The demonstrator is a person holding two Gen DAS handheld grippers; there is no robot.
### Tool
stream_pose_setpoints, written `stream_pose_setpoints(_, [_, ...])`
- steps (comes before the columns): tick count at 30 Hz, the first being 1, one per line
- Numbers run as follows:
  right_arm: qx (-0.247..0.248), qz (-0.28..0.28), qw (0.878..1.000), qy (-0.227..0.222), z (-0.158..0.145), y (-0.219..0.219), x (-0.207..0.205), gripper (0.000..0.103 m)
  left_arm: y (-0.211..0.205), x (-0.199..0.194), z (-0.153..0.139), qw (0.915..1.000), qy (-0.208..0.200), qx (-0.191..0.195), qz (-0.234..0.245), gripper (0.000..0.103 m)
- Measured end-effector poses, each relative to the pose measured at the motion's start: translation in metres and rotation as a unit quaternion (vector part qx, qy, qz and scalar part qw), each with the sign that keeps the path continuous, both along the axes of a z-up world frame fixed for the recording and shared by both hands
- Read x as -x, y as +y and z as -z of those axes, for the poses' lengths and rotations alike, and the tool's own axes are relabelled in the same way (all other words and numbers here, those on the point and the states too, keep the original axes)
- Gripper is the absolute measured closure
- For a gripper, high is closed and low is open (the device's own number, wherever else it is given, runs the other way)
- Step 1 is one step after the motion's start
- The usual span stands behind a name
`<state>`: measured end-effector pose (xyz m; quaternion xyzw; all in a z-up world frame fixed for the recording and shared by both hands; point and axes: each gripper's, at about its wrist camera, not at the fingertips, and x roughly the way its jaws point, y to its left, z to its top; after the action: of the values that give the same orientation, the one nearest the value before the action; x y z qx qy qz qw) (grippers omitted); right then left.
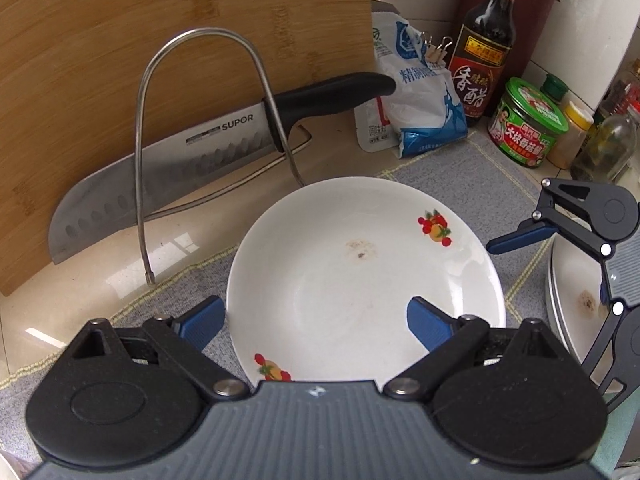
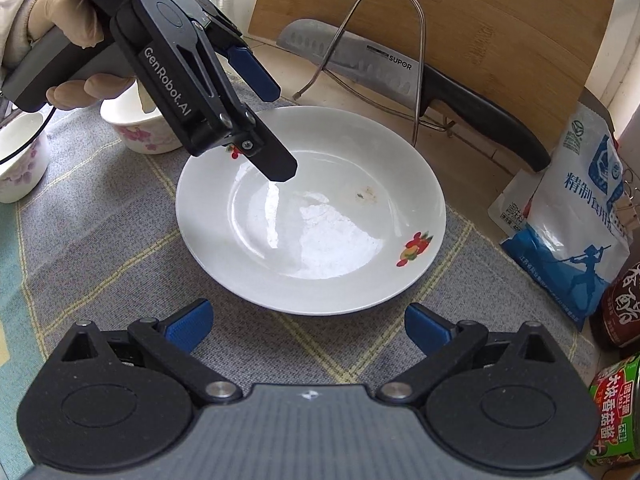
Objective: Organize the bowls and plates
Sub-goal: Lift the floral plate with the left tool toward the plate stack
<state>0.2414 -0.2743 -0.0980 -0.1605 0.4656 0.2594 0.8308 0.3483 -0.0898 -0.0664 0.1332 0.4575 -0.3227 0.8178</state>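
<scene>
Over the plate (image 2: 320,216), both tools gape empty.

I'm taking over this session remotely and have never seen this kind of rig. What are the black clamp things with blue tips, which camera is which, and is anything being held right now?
There is no robot arm: a person holds one handheld two-finger gripper in each hand, with a fisheye camera on each looking along its fingers. In the left wrist view, the left gripper is open, its blue tips astride the near rim of a white plate. In the right wrist view, the right gripper is open too, short of that plate. Nothing is held. The plate lies on a grey mat; behind it a knife rests in a wire rack against a cutting board. Two small bowls sit to the left.
</scene>
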Motion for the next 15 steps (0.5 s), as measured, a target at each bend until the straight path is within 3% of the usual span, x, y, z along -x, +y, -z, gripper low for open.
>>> stream_pose_setpoints(15, [-0.002, 0.001, 0.999, 0.043, 0.018, -0.003, -0.026, 0.0, -0.008, -0.029, 0.011, 0.9985, 0.05, -0.002, 0.022, 0.011])
